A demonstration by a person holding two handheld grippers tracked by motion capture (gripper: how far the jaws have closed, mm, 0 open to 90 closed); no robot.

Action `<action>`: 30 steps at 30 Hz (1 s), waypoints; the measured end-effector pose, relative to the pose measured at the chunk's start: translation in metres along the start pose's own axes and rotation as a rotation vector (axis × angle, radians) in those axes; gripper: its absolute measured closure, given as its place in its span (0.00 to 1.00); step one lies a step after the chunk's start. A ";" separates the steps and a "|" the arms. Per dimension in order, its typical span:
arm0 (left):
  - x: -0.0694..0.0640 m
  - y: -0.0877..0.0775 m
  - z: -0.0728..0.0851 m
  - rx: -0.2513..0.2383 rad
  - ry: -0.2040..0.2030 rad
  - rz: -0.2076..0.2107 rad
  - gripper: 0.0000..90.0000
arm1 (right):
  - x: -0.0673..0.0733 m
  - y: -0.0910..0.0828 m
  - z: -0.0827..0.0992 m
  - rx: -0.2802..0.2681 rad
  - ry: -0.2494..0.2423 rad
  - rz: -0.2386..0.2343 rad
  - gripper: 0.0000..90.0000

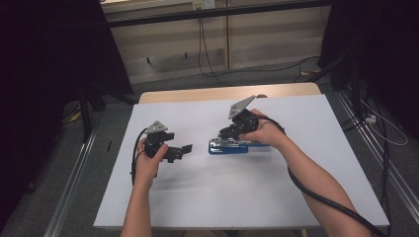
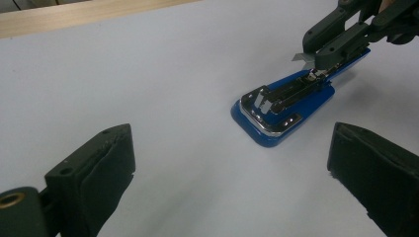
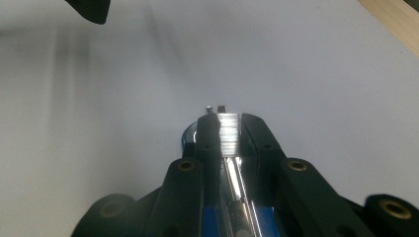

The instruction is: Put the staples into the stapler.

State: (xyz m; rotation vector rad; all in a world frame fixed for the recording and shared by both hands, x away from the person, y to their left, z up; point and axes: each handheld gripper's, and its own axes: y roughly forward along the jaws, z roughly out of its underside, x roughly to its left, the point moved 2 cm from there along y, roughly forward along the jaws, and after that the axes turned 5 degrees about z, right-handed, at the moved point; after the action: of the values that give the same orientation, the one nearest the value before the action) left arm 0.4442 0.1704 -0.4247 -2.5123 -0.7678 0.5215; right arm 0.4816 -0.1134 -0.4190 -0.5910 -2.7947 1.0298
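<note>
- Our table (image 1: 296,197) carries the blue stapler (image 1: 228,147) at mid-table, long axis left-right.
- Our right gripper (image 3: 228,123) pinches its metal strip (image 3: 228,132) from above.
- Our left gripper (image 2: 232,168), spread and empty, faces the stapler's near end.

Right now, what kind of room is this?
Probably a lab or recording workshop, not a home. A table with a white cover stands between black curtains, cables trail over the grey carpet, and metal rails run along the floor beside the table.
</note>
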 end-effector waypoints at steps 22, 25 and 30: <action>0.000 0.000 0.000 0.004 0.001 0.005 0.05 | -0.002 0.011 -0.003 0.003 -0.017 -0.026 0.89; 0.000 0.000 0.001 0.006 0.001 0.004 0.05 | -0.001 0.014 -0.002 0.009 -0.018 -0.028 0.89; 0.001 0.000 0.001 0.005 -0.002 0.001 0.05 | -0.001 0.017 -0.001 0.012 -0.018 -0.028 0.89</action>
State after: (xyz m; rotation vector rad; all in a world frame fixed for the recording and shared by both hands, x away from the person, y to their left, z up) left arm 0.4446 0.1712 -0.4257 -2.5083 -0.7649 0.5261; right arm 0.4881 -0.1016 -0.4290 -0.5423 -2.8012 1.0514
